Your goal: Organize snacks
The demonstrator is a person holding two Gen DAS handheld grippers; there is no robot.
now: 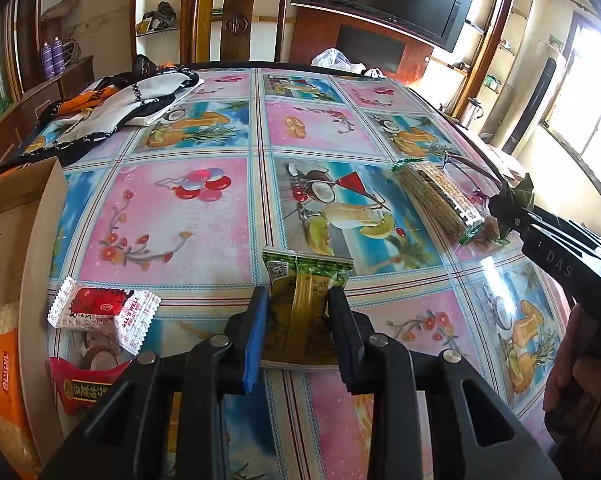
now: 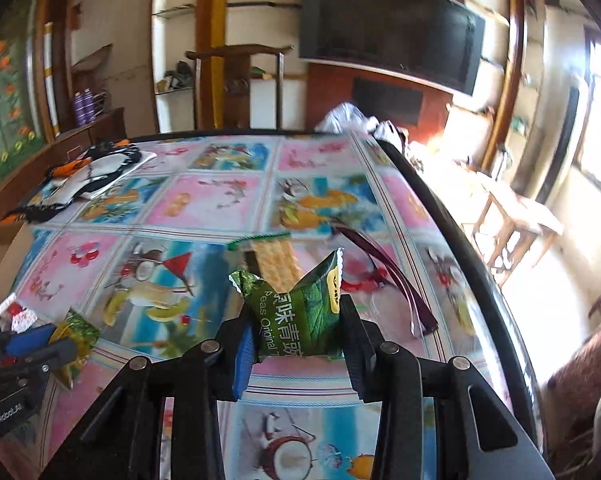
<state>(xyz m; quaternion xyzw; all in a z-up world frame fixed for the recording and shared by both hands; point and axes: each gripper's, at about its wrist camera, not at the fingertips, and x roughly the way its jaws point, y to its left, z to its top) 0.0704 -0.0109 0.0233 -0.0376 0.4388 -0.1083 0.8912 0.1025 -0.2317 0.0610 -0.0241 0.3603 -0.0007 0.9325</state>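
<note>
1. Green-gold packet [image 1: 300, 304] sits pinched between the left gripper [image 1: 298, 320] pads, long axis running straight ahead along the fingers, far end sticking out past the tips. Its near end seems to rest on the table [image 1: 180, 208]; can't tell for sure.
2. Right gripper [image 2: 298, 334] is clamped on a green pea pouch [image 2: 296, 312], pouch crumpled, top corners flaring up above the tips. It looks clear of the table, though blur makes that hard to confirm.
3. Both hands are full, so the next step is likely a drop-off.
4. Cardboard box [image 1: 24, 216] lies to the left of the left gripper, near it, with an orange pack [image 1: 4, 380] at its edge. Left hand is clearly the nearer one to the box; right gripper is well apart, on the far right side.
5. Still loose: red-white sweet [image 1: 104, 312] and red pack [image 1: 88, 380] just left of the left gripper; wafer pack [image 1: 436, 196] ahead-right of it, directly ahead of the right gripper just beyond the pouch, long axis pointing away.
6. Glasses [image 2: 380, 272] lie just right of the wafers, a snag risk for any right-hand reach there.
</note>
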